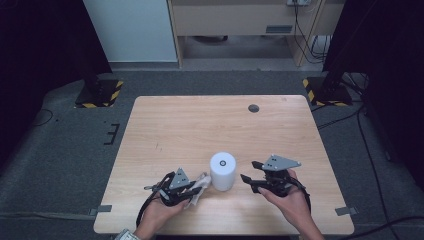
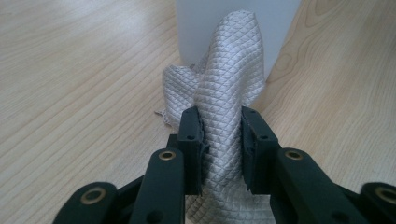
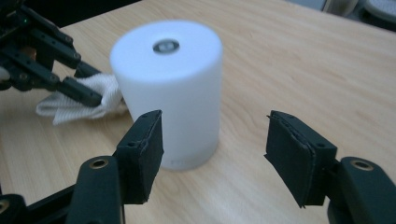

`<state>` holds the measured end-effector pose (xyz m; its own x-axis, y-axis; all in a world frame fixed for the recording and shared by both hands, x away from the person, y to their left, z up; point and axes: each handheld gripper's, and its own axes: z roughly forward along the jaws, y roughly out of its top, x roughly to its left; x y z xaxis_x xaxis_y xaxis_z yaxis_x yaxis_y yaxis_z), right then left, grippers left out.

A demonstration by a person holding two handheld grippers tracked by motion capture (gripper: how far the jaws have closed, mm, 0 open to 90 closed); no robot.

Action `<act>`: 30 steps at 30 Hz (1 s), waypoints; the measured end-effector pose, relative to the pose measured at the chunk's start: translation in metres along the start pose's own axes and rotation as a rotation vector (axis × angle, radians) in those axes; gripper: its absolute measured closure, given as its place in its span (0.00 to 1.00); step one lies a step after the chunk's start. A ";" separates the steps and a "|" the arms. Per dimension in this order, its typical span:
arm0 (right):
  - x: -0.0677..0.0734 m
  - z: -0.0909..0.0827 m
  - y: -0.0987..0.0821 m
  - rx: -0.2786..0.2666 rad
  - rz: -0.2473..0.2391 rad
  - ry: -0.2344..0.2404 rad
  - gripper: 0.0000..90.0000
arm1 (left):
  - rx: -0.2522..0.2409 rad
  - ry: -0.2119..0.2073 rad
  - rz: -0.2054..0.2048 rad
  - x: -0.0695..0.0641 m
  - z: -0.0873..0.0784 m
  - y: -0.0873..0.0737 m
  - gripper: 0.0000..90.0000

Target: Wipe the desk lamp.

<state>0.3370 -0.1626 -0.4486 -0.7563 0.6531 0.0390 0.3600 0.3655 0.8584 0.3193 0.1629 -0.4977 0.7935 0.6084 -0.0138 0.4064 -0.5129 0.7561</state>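
A white cylinder [image 1: 223, 171] with a small round mark on its top stands upright on the wooden table [image 1: 210, 125], near the front. A grey-white quilted cloth [image 2: 224, 70] lies against the cylinder's [image 2: 196, 28] left side. My left gripper [image 2: 218, 126] is shut on this cloth, its pads pinching a bunched fold. In the high view the left gripper [image 1: 197, 192] sits just left of the cylinder. My right gripper [image 3: 215, 135] stands open just right of the cylinder [image 3: 170, 93], jaws pointing at it, nothing between the pads. The right gripper view has the cloth [image 3: 70, 109] behind the cylinder.
A dark round hole [image 1: 253, 108] marks the table's far right part. Grey tape tabs [image 1: 346, 211] stick to the front corners. Two black stands with yellow-black striped bases [image 1: 99, 95] rest on the grey floor beyond the table.
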 end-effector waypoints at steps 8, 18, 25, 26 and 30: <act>0.010 0.019 0.040 -0.011 -0.024 0.031 0.41 | -0.025 0.033 0.014 -0.003 -0.005 0.003 0.80; 0.012 0.053 0.059 0.058 -0.021 0.069 0.34 | -0.046 0.031 0.001 -0.001 0.001 0.010 0.79; 0.006 0.057 0.055 0.064 0.001 0.070 0.35 | -0.084 0.018 0.008 -0.002 0.009 0.021 0.79; 0.005 0.058 0.054 0.060 0.005 0.073 0.35 | -0.093 0.013 0.009 -0.002 0.009 0.022 0.79; 0.001 0.058 0.052 0.049 0.025 0.093 0.35 | -0.137 -0.028 0.005 -0.005 0.003 0.026 0.79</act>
<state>0.3866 -0.1047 -0.4341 -0.7931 0.5992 0.1096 0.4043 0.3833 0.8304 0.3269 0.1446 -0.4796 0.8086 0.5878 -0.0268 0.3384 -0.4273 0.8384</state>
